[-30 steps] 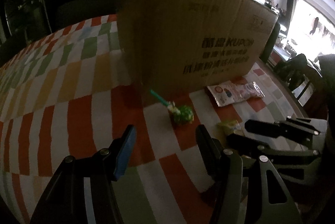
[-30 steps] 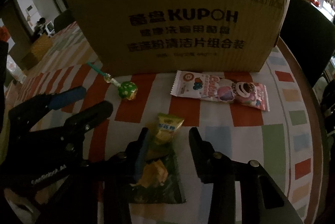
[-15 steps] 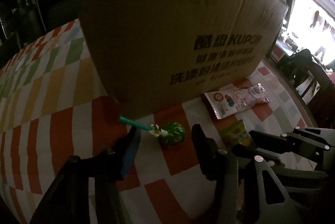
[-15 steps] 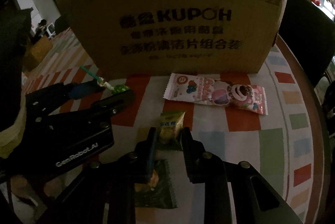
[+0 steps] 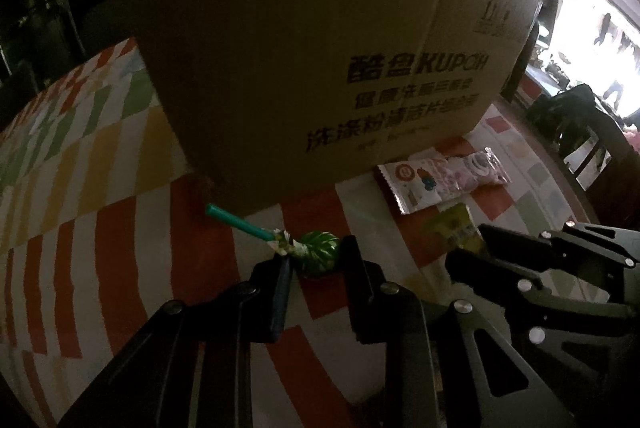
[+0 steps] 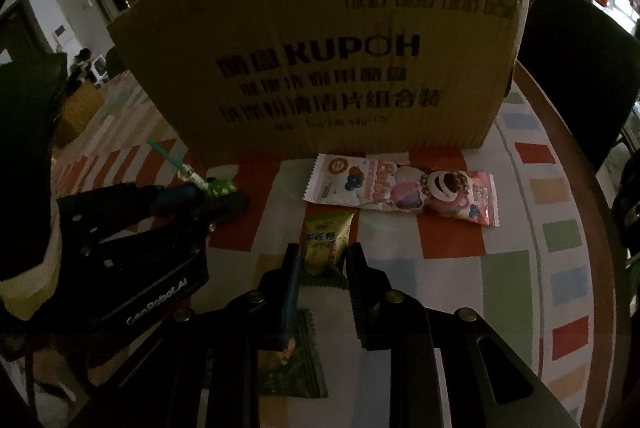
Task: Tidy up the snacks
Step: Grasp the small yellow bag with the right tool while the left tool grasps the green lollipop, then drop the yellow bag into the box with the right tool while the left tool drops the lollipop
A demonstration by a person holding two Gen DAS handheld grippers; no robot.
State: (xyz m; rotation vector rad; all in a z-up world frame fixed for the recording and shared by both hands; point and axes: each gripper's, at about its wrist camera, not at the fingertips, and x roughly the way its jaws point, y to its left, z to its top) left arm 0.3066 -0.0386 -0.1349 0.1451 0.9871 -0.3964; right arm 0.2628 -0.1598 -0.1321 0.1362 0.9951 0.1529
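Hand-held grippers (image 5: 316,262) (image 6: 320,258) pinch lollipop (image 5: 320,256), yellow packet (image 6: 326,242).

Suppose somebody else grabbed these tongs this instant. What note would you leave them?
Left tongs: closing around the green lollipop on the checked tablecloth.
Right tongs: shut on the small yellow snack packet.
Pink snack pack lies flat in front of the cardboard box; a dark green packet lies under the right tongs.
Done: nothing visibly stowed; the box's inside is hidden.
Left: lift both, probably into the box, then the other two.
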